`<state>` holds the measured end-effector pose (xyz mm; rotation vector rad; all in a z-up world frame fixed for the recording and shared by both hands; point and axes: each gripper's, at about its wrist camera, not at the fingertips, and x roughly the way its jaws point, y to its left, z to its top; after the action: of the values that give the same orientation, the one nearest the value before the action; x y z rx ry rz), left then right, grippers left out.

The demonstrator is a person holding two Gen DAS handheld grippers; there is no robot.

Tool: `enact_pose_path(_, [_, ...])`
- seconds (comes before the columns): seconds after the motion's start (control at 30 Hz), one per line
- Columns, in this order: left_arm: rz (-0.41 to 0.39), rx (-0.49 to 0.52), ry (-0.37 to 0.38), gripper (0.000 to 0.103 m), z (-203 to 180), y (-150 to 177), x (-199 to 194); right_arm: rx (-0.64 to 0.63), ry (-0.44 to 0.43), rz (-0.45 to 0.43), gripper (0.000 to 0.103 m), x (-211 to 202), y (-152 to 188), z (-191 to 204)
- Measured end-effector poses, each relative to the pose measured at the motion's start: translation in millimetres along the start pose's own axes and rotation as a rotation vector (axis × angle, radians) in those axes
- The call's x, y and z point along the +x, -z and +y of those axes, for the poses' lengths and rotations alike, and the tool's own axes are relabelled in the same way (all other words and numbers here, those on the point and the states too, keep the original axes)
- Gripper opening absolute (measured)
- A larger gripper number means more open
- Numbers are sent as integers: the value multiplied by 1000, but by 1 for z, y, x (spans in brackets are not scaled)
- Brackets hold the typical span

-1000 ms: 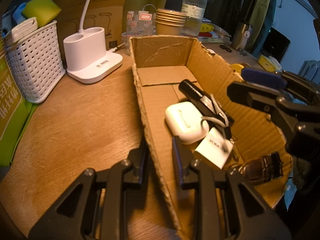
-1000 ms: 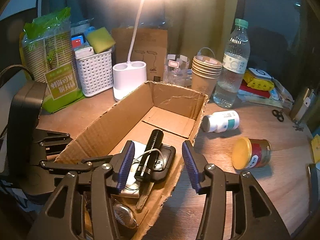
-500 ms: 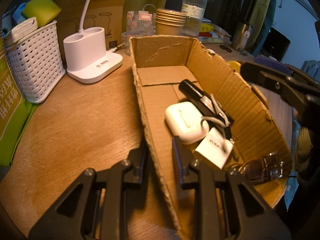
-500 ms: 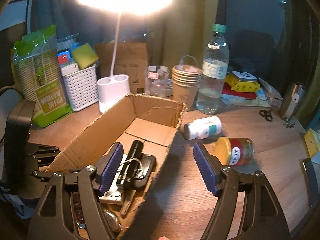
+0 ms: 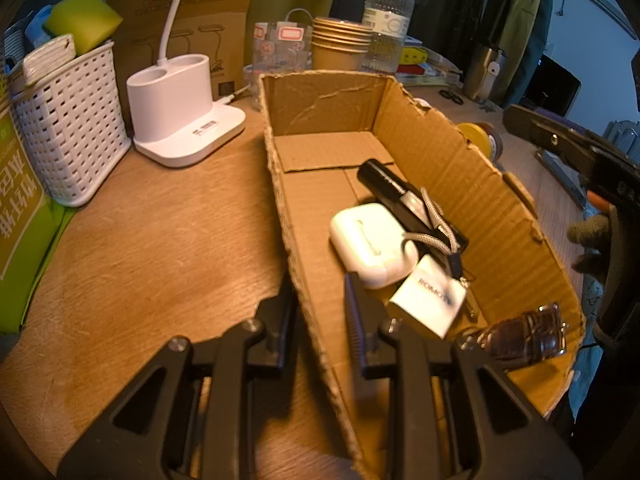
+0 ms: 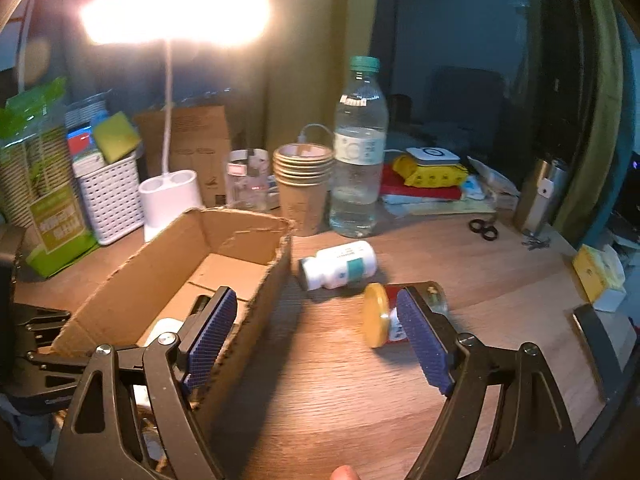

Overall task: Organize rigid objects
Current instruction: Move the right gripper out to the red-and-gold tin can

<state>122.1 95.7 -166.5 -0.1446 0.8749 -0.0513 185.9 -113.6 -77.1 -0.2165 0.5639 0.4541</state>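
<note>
My left gripper (image 5: 320, 308) is shut on the near left wall of the open cardboard box (image 5: 440, 168), one finger inside and one outside. Inside the box lie a black flashlight (image 5: 384, 184), a white earbud case (image 5: 368, 240), a white tagged item (image 5: 432, 296) and a brown watch strap (image 5: 520, 336). My right gripper (image 6: 316, 320) hovers over the table just right of the box (image 6: 160, 280), jaws opening with nothing between them. A tin with a yellow lid (image 6: 376, 316) lies on its side, partly behind the right finger. A white pill bottle (image 6: 340, 264) lies beyond it.
Behind the box stand a white lamp base (image 5: 180, 120), a white basket (image 5: 68, 128), stacked paper cups (image 6: 304, 184) and a water bottle (image 6: 360, 160). Scissors (image 6: 484, 230), a metal flask (image 6: 540, 196) and a yellow pack (image 6: 600, 276) sit to the right.
My right gripper has swung right, from over the box to the table near the tin, and its jaws have widened. The left gripper and the box have stayed put.
</note>
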Motion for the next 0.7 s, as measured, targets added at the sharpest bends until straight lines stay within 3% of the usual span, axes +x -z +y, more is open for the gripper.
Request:
enact_pose_path(0.37, [0, 0, 0, 25, 0, 0, 0, 78, 70, 28, 85, 16, 8, -33])
enact_pose_path(0.7, [0, 0, 0, 25, 0, 0, 0, 109, 81, 77, 85, 42, 17, -56])
